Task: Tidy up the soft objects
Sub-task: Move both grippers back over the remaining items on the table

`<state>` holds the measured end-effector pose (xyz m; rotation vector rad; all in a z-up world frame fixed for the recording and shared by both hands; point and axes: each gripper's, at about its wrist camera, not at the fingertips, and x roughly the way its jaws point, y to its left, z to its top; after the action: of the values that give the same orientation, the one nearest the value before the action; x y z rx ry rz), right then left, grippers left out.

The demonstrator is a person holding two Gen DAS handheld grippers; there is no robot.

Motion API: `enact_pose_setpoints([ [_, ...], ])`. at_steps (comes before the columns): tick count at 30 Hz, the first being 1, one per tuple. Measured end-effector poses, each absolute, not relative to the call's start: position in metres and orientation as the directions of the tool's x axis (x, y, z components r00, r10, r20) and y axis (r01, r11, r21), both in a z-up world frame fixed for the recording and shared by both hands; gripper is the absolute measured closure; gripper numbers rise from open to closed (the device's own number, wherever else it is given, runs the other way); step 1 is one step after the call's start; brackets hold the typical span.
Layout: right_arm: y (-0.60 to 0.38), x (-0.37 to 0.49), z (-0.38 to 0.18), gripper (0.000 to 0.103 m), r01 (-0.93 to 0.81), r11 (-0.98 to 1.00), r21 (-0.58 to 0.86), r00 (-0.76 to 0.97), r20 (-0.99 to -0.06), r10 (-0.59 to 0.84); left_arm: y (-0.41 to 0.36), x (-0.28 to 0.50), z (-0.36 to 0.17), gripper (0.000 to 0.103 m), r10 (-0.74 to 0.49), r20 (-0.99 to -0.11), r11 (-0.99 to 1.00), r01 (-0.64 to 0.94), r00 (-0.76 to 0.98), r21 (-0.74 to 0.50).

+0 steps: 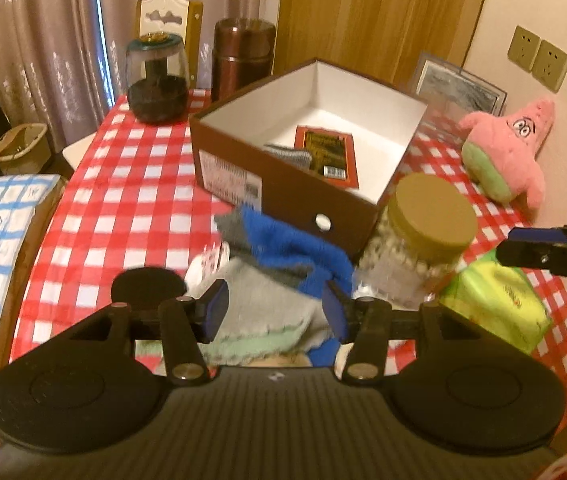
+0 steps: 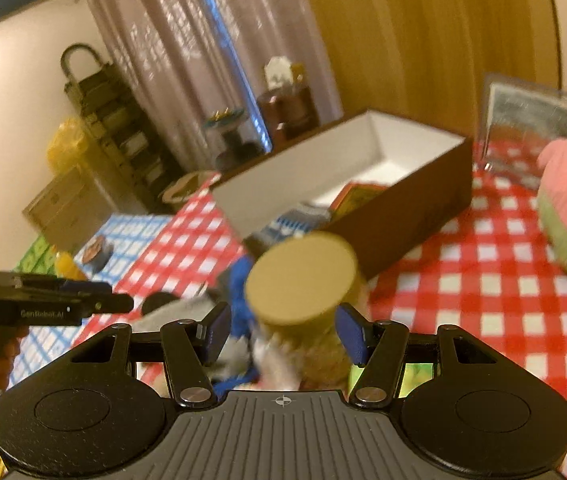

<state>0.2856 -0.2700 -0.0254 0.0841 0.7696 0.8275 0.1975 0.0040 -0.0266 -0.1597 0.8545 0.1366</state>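
Step in hand, as I read it: picking up the soft socks to drop them into the box. The left gripper point(image 1: 274, 312) sits low over the sock pile point(image 1: 279, 280), jaws spread wide, with the blue-and-grey sock lying between the pads; no squeeze yet, and whether the pads touch fabric I cannot tell. The pile lies on the red checkered surface point(image 1: 123, 208), just in front of the brown box point(image 1: 283, 184), touching or nearly touching its near wall. The box is open-topped and already holds a grey sock point(image 1: 289, 155) and a red packet point(image 1: 325, 152).

Right gripper point(image 2: 281, 334) is open too, jaws apart either side of the gold-lidded jar point(image 2: 303, 284), not clamping it as far as the blurred frame shows. The jar stands just right of the socks, beside the box corner.

Next move likely calls for closing the left gripper on the sock bundle, lifting clear of the box wall, then carrying forward over the opening. Loose layers may slip or come up only partly.

The pink plush star point(image 1: 507, 152) lies well apart at the far right, near the wall, probably still to be sorted.
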Motion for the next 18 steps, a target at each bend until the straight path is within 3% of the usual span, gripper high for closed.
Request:
enact_pose_setpoints([
  [18,-0.216,0.231,-0.093,0.044,-0.645,0.724,0.243,0.362,-0.737,0.571,0.017,0.160,-0.078,0.055,0.021,-0.835,0.989,-0.133,0.549,-0.062],
])
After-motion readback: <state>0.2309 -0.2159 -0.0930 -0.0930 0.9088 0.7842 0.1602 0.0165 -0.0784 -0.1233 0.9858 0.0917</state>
